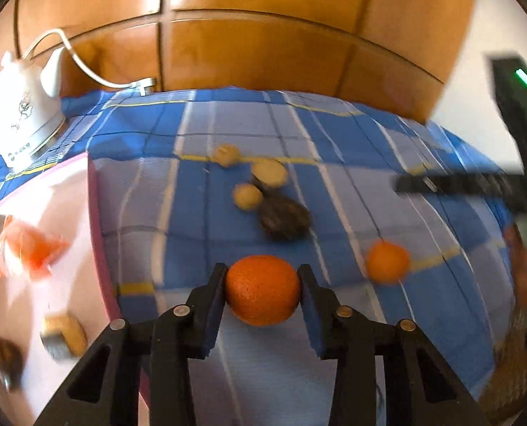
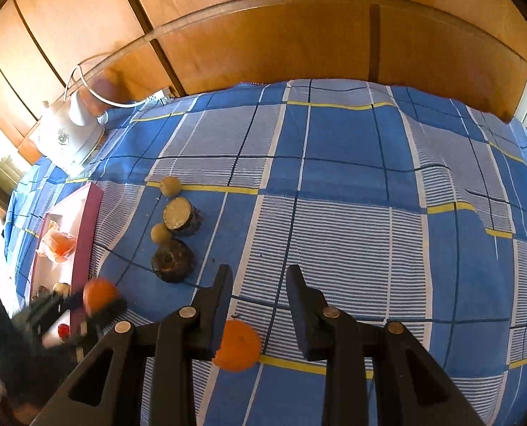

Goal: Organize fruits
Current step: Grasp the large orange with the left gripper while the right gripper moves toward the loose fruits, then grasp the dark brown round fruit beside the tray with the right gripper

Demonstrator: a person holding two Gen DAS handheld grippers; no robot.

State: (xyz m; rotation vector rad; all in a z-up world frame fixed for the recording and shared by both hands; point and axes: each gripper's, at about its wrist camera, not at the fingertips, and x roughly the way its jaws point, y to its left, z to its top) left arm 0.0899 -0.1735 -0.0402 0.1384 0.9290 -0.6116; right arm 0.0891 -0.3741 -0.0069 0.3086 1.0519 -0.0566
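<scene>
The left gripper (image 1: 263, 285) clamps a round orange fruit (image 1: 262, 289) above the blue checked cloth (image 1: 334, 142), beside the pink-rimmed white tray (image 1: 92, 191). Next it likely needs carrying over the rim and releasing. The right gripper (image 2: 260, 284) hangs narrow and empty over a second orange (image 2: 237, 346).

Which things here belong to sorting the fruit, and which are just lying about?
Job: held orange in the left fingers, loose orange, small yellow fruits, dark round pieces, pink-edged tray.
Lying about: white kettle, its cord, checked cloth.
</scene>
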